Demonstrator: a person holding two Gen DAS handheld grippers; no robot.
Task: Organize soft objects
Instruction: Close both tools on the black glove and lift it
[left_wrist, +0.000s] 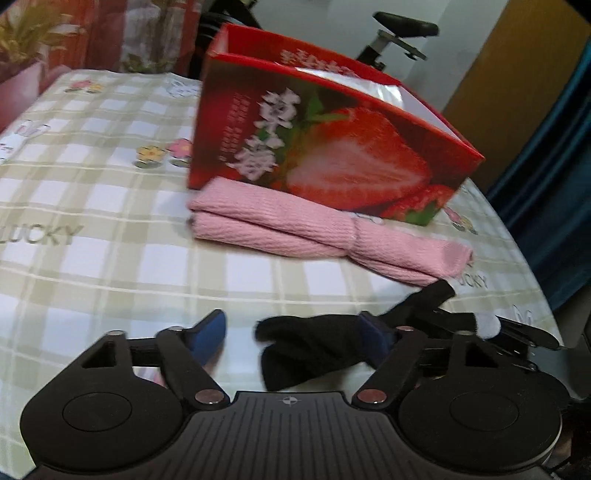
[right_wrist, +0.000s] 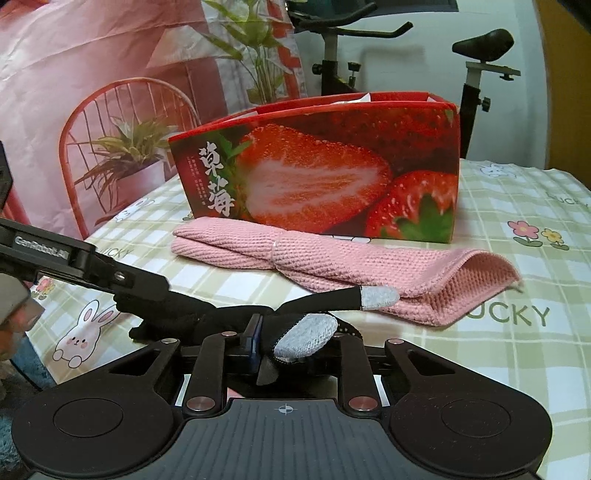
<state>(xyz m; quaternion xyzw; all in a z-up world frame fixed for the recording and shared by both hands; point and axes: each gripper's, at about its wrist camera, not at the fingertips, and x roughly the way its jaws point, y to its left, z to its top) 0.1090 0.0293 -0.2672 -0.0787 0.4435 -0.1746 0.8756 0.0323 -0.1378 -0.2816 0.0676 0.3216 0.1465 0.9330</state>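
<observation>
A black glove (left_wrist: 314, 343) with grey fingertips (right_wrist: 310, 336) hangs just above the table edge. My right gripper (right_wrist: 258, 343) is shut on the black glove near its fingers. My left gripper (left_wrist: 295, 336) is open, its right finger against the glove's cuff end; it also shows in the right wrist view (right_wrist: 122, 280). A folded pink towel (left_wrist: 306, 229) tied in the middle lies in front of a red strawberry box (left_wrist: 332, 147), open at the top. Both show in the right wrist view, towel (right_wrist: 332, 262) and box (right_wrist: 317, 177).
A checked tablecloth (left_wrist: 110, 221) with cartoon rabbits covers the table. A red chair (right_wrist: 122, 147) and potted plant stand behind on the left. An exercise bike (right_wrist: 476, 74) stands behind the box.
</observation>
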